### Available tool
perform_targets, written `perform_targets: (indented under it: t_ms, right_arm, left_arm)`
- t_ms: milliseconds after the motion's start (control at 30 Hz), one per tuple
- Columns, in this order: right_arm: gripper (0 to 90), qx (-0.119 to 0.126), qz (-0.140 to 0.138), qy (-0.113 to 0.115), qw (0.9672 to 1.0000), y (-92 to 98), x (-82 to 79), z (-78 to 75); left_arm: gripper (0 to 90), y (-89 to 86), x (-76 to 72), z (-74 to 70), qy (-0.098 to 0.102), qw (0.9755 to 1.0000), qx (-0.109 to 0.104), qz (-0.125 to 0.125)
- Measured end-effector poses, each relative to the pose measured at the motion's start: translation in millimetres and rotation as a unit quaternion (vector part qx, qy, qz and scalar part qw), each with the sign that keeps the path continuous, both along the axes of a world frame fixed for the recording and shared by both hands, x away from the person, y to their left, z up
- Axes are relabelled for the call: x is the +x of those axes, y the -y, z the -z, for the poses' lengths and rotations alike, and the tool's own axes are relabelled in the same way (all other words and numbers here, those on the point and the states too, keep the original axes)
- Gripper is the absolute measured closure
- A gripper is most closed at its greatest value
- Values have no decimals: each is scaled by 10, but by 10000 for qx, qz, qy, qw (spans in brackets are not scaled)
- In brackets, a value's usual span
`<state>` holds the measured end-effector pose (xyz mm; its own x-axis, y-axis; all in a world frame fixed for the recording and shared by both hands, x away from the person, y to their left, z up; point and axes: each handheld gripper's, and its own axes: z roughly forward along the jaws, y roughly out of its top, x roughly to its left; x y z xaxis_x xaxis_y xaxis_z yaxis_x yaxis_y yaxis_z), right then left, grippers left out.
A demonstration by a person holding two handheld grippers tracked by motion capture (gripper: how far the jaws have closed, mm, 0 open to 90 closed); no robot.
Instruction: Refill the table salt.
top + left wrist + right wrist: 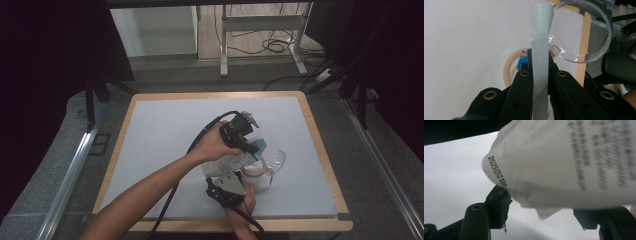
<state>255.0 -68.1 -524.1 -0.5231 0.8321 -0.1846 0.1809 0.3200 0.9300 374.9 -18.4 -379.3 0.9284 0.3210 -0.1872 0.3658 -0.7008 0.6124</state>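
Packet: soft white paper pouch, creased, with a printed date code and blurred lines of text; it lies near the desk's near edge, right of the middle.
Right gripper: fingers stand apart with the packet's lower end sagging between their tips; it does not look pinched.
Step in hand: as I judge it, steadying the packet while the strip is worked at it.
Doing it well: take the pouch by its flat seam rather than its loose bulge, since paper this limp slips and crumples; keep both tools low over the desk.
Tape roll: beige ring with a blue and orange label, flat on the desk, just beyond the packet.
Strip: pale blue-grey, flat, finely ribbed, rounded at its tip, stiff-looking.
Left gripper: fingers clamped tight on the strip's lower part.
Clear dish: round, glossy, see-through plastic, tilted, just beside the strip's tip, toward the right edge.
Desk surface: matte white sheet in a pale wooden rim.
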Motion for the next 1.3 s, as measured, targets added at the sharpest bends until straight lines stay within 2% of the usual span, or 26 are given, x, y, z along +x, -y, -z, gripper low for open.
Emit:
perform_targets:
  t_ms: [233, 500, 700, 800, 900, 933, 1200, 1300]
  right_arm:
    - [359, 222, -191, -309, 9991, 123, -18, 16]
    - [355, 201, -309, -311, 9988, 155, -48, 12]
    - [355, 173, -376, -308, 9987, 148, -72, 9]
    - [355, 179, -380, -331, 9986, 138, -86, 10]
    - [355, 183, -396, -338, 9985, 142, -105, 7]
    - [355, 183, -410, -337, 9984, 145, -107, 7]
    - [356, 211, -396, -372, 9983, 165, -100, 22]
    - [356, 233, -416, -380, 9981, 165, -114, 18]
  left_arm:
    - [900, -155, 38, 21, 27, 9996, -252, -99]
    - [900, -279, 40, 27, 90, 9981, -561, -219]
    - [900, -420, 39, 15, 148, 9961, -773, -395]
    - [900, -502, 31, 13, 160, 9944, -902, -521]
    - [900, -616, 38, 12, 161, 9916, -1088, -676]
    - [900, -670, 53, 11, 176, 9916, -1091, -680]
    - [900, -1042, 114, 33, 153, 9850, -1391, -1006]
    - [900, -1151, 137, 59, 171, 9831, -1421, -1143]
